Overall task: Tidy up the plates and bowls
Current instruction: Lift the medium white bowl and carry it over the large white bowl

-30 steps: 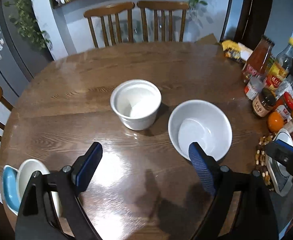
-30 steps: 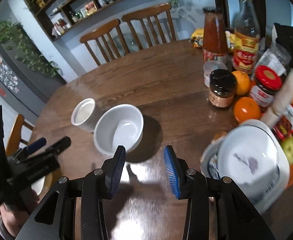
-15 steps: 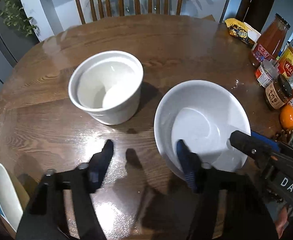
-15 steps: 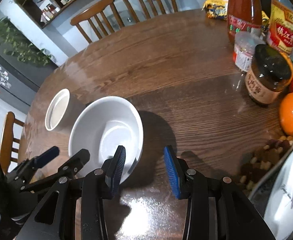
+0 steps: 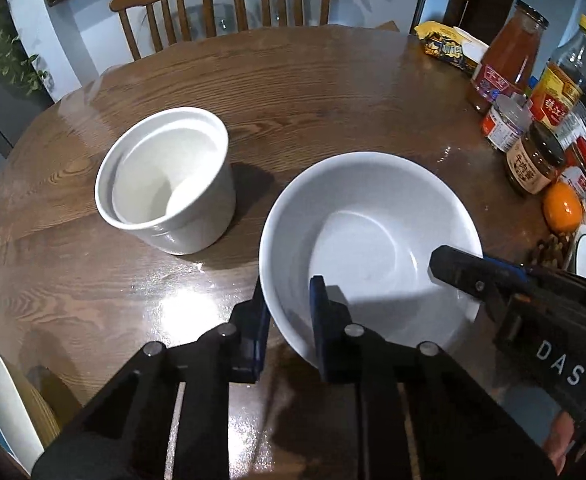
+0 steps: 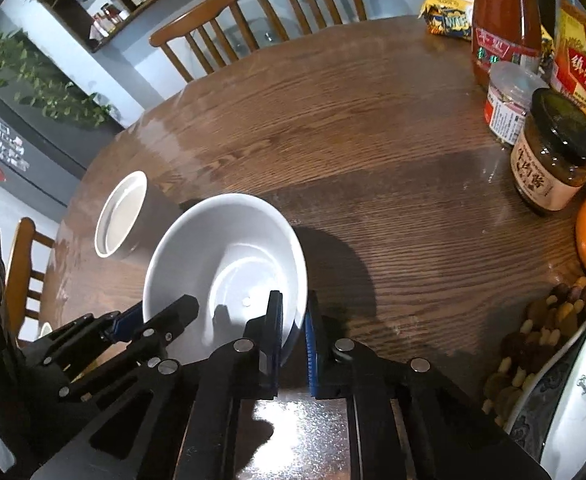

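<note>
On table (image 5: 333,80), both grippers' jaws pinch opposite near rims of white bowl (image 5: 373,236).

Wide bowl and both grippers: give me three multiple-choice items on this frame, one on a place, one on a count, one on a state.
1. Where does the cup stand relative to the wide bowl in the left wrist view?
A. left of it
B. inside it
C. right of it

2. How many grippers clamp the bowl's rim?
A. none
B. one
C. two

3. How does the cup stand?
A. upright
B. on its side
C. upside down

Answers: 1 A, the cup stands apart on the table, to the left. 2 C, the left gripper and right gripper each straddle the rim. 3 A, its opening faces up.
</note>
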Motion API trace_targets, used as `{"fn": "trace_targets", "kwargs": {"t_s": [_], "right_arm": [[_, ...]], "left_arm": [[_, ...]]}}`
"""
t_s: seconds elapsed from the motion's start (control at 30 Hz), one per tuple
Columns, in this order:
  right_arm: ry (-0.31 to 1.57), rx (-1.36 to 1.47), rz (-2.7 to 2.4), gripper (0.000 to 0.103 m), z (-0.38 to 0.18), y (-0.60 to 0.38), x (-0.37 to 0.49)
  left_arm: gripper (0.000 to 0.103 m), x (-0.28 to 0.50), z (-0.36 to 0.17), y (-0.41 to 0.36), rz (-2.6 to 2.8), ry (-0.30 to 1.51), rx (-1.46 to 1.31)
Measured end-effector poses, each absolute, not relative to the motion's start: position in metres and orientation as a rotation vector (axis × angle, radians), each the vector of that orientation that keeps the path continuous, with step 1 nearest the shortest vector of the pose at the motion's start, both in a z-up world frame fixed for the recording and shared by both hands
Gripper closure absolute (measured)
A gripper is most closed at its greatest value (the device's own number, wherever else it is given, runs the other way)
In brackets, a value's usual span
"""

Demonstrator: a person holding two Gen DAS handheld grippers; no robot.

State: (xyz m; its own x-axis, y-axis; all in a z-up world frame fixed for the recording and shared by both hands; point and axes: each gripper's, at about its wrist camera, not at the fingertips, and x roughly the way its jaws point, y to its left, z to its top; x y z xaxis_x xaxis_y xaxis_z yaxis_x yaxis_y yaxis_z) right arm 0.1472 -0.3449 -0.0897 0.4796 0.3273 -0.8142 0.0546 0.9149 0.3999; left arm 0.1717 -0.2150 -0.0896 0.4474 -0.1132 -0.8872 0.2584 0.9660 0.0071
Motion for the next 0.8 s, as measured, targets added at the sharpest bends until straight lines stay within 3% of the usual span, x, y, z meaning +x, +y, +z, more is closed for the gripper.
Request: {"fn": "trace_targets", "kwargs": {"t_s": [0.8], "right_arm": [[0.904,0.372,0.235,0.092,-0.021,-0.313,0.049]], "left_arm": [[0.087,0.064,-0.018,-0.174,-0.212,0.851,0.188]]}}
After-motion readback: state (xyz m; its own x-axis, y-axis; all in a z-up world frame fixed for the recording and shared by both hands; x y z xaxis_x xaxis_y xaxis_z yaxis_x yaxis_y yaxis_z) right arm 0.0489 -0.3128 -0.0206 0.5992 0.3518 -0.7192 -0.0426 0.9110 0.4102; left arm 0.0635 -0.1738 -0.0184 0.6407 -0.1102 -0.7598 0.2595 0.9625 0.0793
